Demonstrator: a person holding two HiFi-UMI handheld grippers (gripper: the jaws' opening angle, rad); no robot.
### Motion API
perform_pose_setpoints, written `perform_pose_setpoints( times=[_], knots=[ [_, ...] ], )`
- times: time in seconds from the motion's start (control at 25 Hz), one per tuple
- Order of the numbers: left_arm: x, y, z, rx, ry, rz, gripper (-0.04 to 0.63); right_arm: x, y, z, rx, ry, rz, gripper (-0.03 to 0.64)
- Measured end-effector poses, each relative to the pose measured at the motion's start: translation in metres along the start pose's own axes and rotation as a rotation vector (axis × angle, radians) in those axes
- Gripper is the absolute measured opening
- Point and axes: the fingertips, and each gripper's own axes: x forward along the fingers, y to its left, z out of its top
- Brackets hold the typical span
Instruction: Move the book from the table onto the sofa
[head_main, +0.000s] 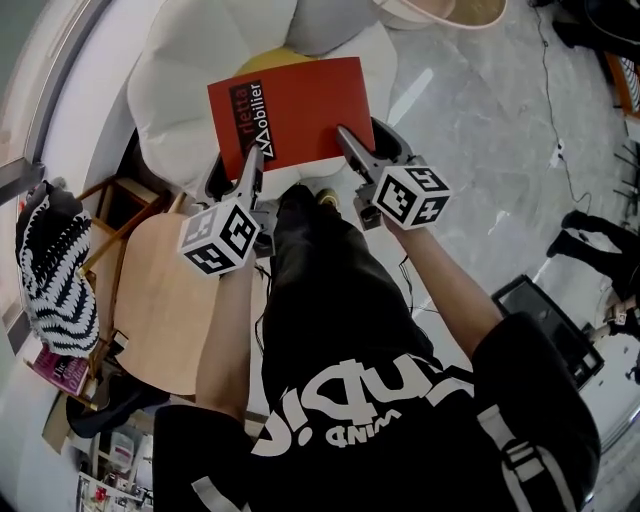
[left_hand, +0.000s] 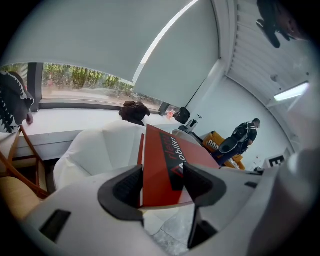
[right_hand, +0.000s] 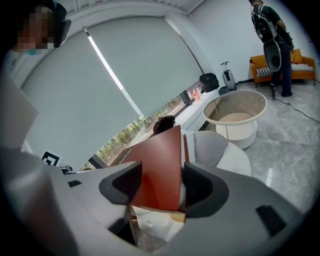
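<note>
A: What fills most of the head view?

B: Grey stone floor (head_main: 500, 130) on the right, and a white sofa (head_main: 180, 70) at the top, straight ahead of the person. A round white tabletop (head_main: 400, 15) with a raised rim stands just past the sofa.

A: And to the left?

B: A wooden chair (head_main: 150, 290) stands beside the sofa. A black-and-white striped bundle (head_main: 55, 270) lies further left, against the wall.

A: Where is the book?

B: The book (head_main: 290, 110) is red with white lettering on its cover. It is over the sofa's seat cushions, away from any tabletop. I cannot tell whether its far edge touches the cushion.

A: What holds it?

B: Both tools, on its near edge. The left tool (head_main: 252, 165) grips it near the left corner, beside the lettering. Its own view shows the cover wedged between the two dark pads, with one pad pressing on each face.

A: And the right tool?

B: The right tool (head_main: 352, 145) is clamped on the near right corner in the same way. In its own view the book rises tilted from between the closed jaws.
</note>
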Motion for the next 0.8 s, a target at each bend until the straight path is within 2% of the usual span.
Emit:
perform_pose_setpoints(
  times=[0.8],
  knots=[
    [0.118, 0.09, -0.059, 0.011, 0.022, 0.023, 0.264, 0.124, -0.079, -0.076, 0.02, 0.042, -0.013, 0.259]
  ],
)
